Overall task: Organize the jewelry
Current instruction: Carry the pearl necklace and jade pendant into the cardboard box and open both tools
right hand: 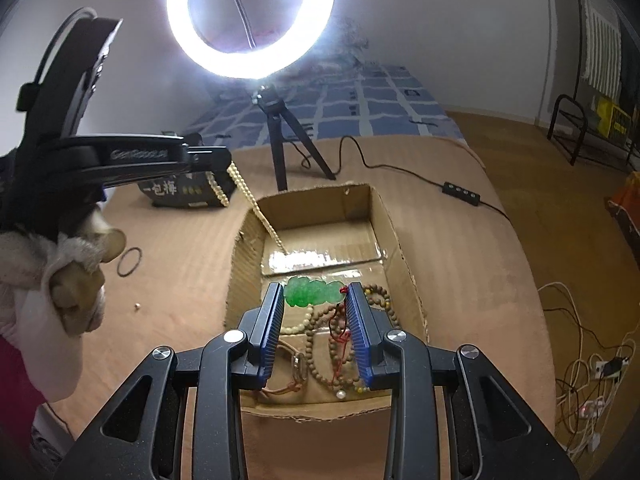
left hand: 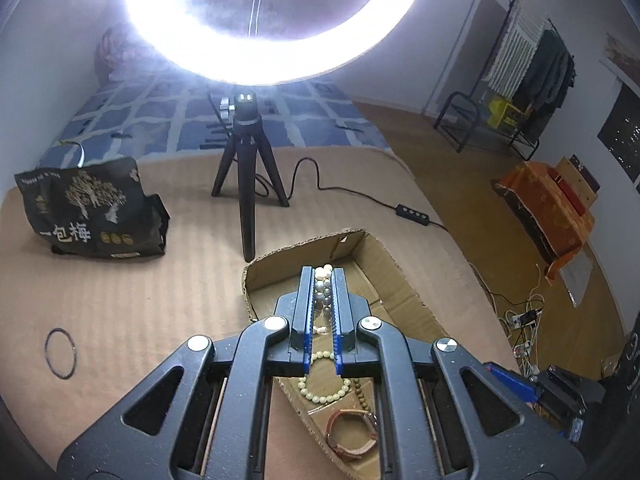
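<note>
My left gripper [left hand: 323, 269] is shut on a pearl necklace [left hand: 323, 280] and holds it above the cardboard box [left hand: 376, 256]. In the right wrist view the left gripper [right hand: 218, 160] is up at the left, and the necklace [right hand: 256, 208] hangs from it down into the box [right hand: 320, 208]. My right gripper [right hand: 314, 292] is shut on a green jade pendant [right hand: 312, 291] with a red cord, held above the box. In the box lie a cream bead bracelet [left hand: 325, 390], a brown bead strand [right hand: 320, 344] and a leather-strap watch [left hand: 352, 436].
A ring light on a tripod [left hand: 250, 184] stands behind the box, its cable and switch [left hand: 414, 214] to the right. A dark snack bag [left hand: 90, 210] stands at the left. A thin black ring [left hand: 60, 354] and a small bead [right hand: 137, 306] lie on the tan blanket.
</note>
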Action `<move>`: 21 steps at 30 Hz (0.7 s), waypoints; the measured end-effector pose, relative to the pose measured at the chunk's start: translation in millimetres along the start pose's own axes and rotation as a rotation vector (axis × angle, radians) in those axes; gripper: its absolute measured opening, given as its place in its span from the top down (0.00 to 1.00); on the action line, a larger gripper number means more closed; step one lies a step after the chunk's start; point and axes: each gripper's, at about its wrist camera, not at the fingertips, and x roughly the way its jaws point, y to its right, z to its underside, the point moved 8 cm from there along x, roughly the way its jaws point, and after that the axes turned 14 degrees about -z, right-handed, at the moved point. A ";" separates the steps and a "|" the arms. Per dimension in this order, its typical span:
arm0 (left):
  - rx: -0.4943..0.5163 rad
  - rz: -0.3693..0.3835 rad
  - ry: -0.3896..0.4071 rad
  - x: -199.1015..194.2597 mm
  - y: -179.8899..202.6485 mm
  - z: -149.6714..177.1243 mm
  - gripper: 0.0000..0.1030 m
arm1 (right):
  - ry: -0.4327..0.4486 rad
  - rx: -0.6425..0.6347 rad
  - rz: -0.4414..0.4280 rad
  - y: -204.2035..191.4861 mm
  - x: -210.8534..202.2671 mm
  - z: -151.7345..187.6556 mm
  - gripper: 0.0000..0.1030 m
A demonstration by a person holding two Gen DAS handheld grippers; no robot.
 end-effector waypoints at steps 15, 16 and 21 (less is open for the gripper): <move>0.043 -0.046 -0.026 14.4 -4.4 13.7 0.76 | -0.024 0.009 0.044 11.3 7.7 5.5 0.47; 0.044 -0.049 -0.023 12.9 -6.1 13.7 0.76 | -0.022 0.007 0.044 9.9 6.9 4.9 0.47; 0.049 -0.073 -0.001 -0.3 -17.5 14.1 0.76 | -0.009 -0.010 0.046 0.5 2.9 0.7 0.47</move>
